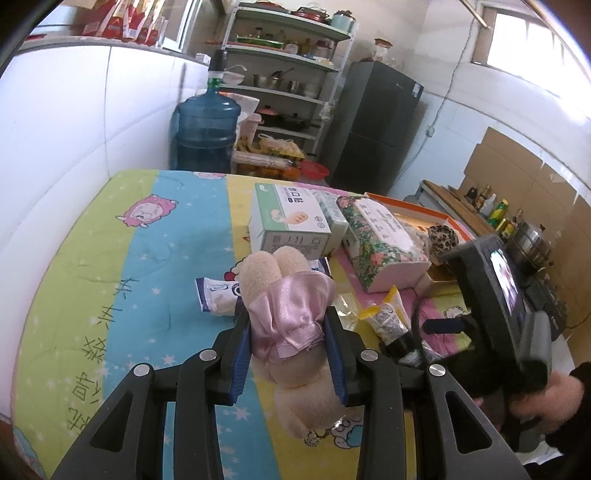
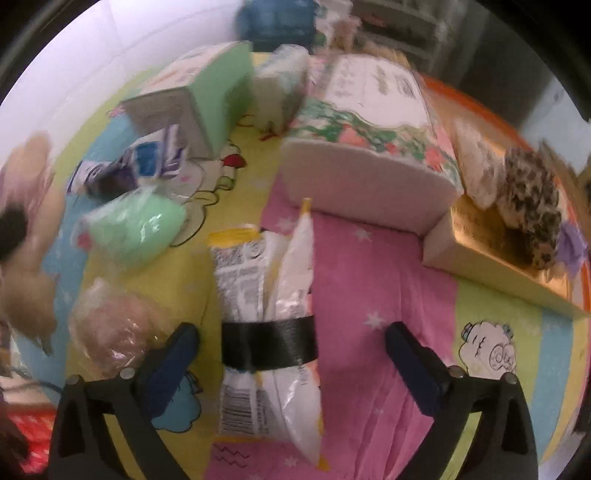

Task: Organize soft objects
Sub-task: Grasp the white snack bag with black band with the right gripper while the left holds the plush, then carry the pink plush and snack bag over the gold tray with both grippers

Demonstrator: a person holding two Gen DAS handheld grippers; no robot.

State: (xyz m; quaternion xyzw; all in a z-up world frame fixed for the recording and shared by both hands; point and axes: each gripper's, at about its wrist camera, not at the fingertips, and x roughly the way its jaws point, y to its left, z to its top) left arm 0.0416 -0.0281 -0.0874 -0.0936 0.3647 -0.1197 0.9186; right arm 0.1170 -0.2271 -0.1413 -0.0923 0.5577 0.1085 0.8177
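We see bright daylight from the window (image 1: pixel 517 33) at upper right; the right wrist view is motion-blurred, both edges fisheye-bent.

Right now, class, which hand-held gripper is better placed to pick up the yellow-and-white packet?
The right hand-held gripper: open, with the yellow-and-white packet between its fingers. The left hand-held gripper already grips the plush toy.
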